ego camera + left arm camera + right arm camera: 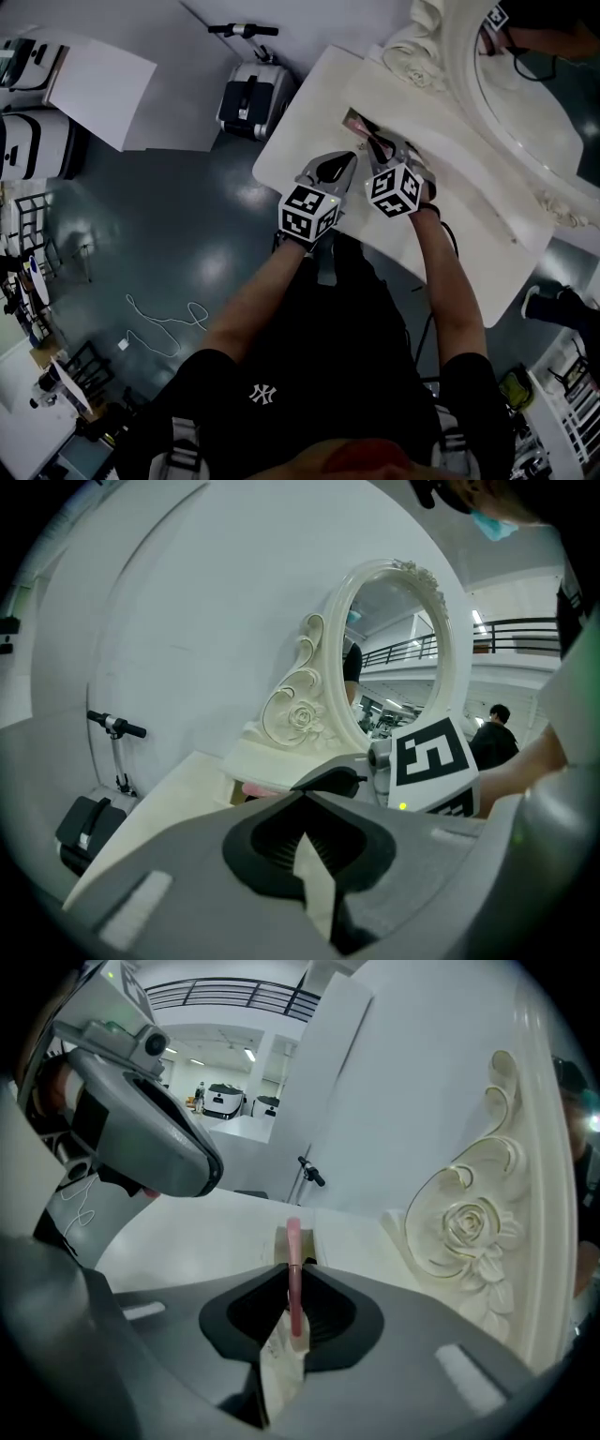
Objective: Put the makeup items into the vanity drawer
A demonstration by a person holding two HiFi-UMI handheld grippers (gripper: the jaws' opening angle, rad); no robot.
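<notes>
A staged studio hall: an ornate vanity [314, 117] among white partition panels [103, 89], glossy floor [169, 234], parked scooter [246, 98].

Scooter [242, 30], perhaps a floor cable [164, 323]

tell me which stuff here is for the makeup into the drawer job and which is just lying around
For the job:
pink makeup stick, clamped in the right gripper
vanity drawer, open
left gripper, shut, empty

Just lying about:
scooter
black case
white cable on the floor
</notes>
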